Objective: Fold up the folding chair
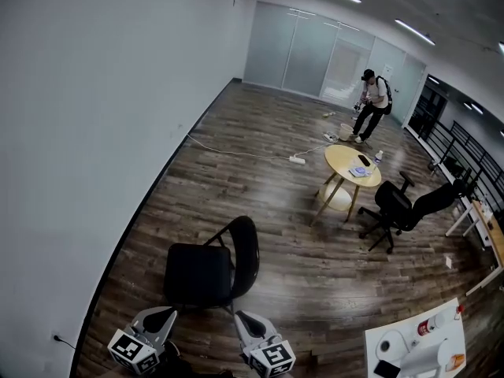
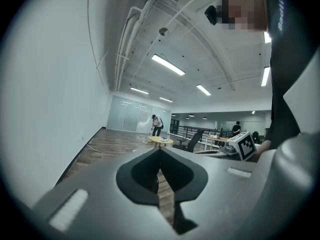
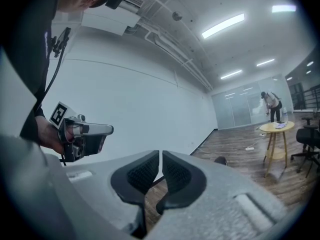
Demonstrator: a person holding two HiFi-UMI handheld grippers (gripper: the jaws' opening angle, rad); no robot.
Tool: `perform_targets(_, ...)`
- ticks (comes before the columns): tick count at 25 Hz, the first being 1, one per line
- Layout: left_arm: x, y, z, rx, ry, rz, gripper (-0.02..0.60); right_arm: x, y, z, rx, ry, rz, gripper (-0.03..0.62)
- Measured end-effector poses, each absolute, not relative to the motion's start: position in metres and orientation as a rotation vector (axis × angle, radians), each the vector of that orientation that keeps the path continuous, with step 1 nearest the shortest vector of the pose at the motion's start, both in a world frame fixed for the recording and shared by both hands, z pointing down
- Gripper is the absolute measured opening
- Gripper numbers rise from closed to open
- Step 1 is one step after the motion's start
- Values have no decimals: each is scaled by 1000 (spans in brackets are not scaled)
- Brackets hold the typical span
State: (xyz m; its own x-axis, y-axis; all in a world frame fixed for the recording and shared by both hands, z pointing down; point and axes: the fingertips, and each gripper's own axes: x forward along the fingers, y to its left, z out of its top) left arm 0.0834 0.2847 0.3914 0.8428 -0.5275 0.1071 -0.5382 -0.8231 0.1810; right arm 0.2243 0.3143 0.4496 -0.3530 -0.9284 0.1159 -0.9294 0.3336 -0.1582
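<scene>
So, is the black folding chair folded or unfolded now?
Unfolded: the folding chair stands with its seat level and its backrest up.

Grey left gripper (image 1: 160, 319), grey right gripper (image 1: 250, 321), black-and-white marker cubes (image 1: 131, 351), black ribbed fingers (image 3: 142, 171)

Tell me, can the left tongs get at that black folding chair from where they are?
Probably yes: the left tongs hover just short of the folding chair, with nothing visible between them. They are shut, so they must open first.

Black folding chair (image 1: 211, 268) unfolded, upright on wood floor, near white wall.
</scene>
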Motion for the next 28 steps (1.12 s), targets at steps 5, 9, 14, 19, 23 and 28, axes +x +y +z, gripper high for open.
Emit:
perform_targets(5, 71, 256, 396, 2822, -803, 86, -2, 227, 295, 456, 1838, -2507, 335, 18)
perform_targets(9, 65, 230, 392, 2838, -767, 76, -2, 226, 277, 457, 1892, -2453, 352, 18)
perform_targets(14, 52, 193, 397, 2867, -724, 86, -2, 221, 252, 457, 1945, -2391, 349, 18)
perform_targets(19, 46, 163, 394, 2880, -671, 67, -2, 221, 230, 459, 2013, -2320, 353, 18)
perform_targets(23, 31, 143, 395, 2882, -629, 66, 0, 213, 216, 455, 2074, -2268, 351, 17)
perform_targets(28, 14, 124, 410, 2890, -585, 89, -2, 208, 205, 453, 2149, -2184, 378, 18)
